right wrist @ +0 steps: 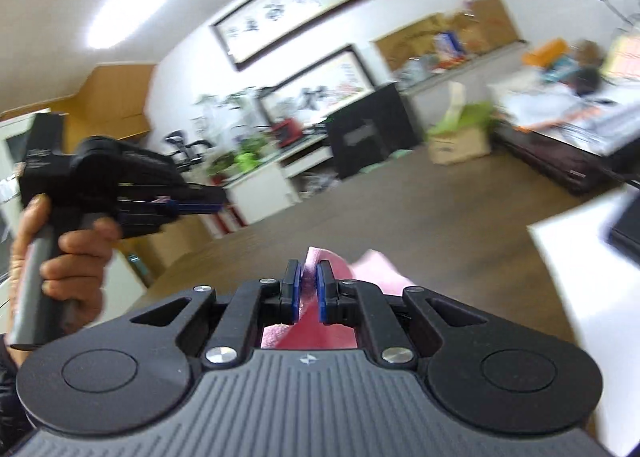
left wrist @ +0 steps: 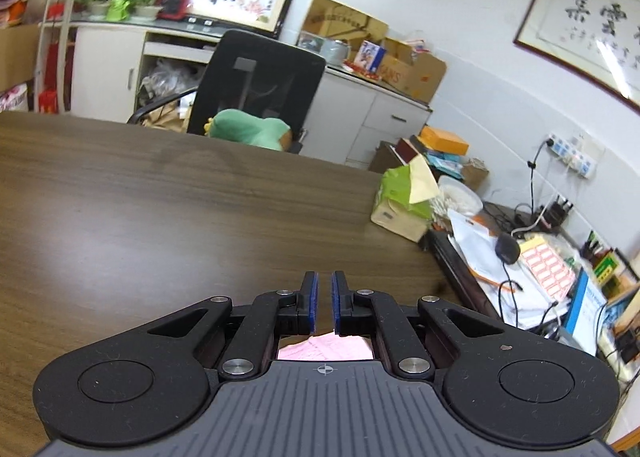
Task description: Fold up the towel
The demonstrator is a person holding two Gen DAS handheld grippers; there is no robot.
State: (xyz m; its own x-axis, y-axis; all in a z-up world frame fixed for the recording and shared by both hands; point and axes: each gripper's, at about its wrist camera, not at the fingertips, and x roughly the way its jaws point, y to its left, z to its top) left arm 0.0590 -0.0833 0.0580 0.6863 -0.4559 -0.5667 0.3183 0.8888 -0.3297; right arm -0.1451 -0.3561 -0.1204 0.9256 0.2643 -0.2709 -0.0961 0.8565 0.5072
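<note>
Left wrist view: left gripper (left wrist: pixel 324 299) raised over the bare brown counter (left wrist: pixel 160 209), jaws drawn narrow, a slim gap showing at the blue pads. Pink towel (left wrist: pixel 324 349) glimpsed only below the jaws, through the gripper frame; whether cloth is pinched here cannot be told from this view. Black chair (left wrist: pixel 260 85) at the far edge, cardboard box (left wrist: pixel 400 213) at the far right corner. Right wrist view, heavily blurred: right gripper (right wrist: pixel 307 293) jaws narrow and closed on a pink fold of the towel (right wrist: pixel 320 269), which rises between the pads and spills to the right. To the left, a hand (right wrist: pixel 60 253) carries the left gripper (right wrist: pixel 200 203), lifted clear of the counter (right wrist: pixel 400 225), a pink speck at its jaws hinting it grips an edge too. Judgement: both ends held aloft, likely so the cloth hangs free for carrying one edge over the other.
</note>
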